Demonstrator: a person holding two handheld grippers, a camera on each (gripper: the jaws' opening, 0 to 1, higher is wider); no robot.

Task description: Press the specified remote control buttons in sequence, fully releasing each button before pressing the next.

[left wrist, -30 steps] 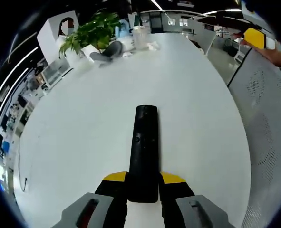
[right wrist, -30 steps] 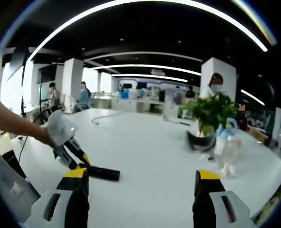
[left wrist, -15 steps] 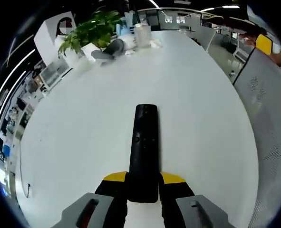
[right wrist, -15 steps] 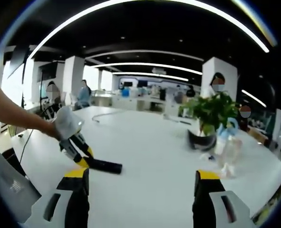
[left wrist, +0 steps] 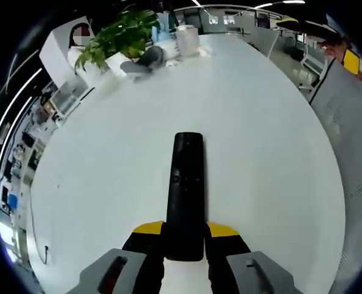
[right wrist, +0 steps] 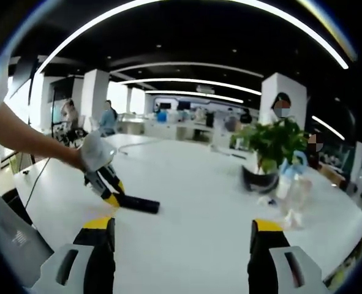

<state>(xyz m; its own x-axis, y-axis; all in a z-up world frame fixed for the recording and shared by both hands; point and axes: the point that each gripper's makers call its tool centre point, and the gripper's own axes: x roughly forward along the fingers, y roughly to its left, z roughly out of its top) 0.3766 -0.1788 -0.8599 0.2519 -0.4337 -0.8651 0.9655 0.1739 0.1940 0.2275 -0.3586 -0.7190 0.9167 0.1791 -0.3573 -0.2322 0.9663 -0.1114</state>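
Left fingers keep pinching remote, now lifted off table; right fingers spread, no button pressed yet.

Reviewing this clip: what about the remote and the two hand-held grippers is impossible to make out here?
- Remote, left gripper view: button markings too small and dark; its near end is covered by the left hand-held gripper clamped on it.
- Remote in the right gripper view: too small and blurred for any detail.
- Whether the remote touches the table: cannot tell.
- Right hand-held gripper: open, holding nothing; its lower parts are cut off by the view's bottom edge.
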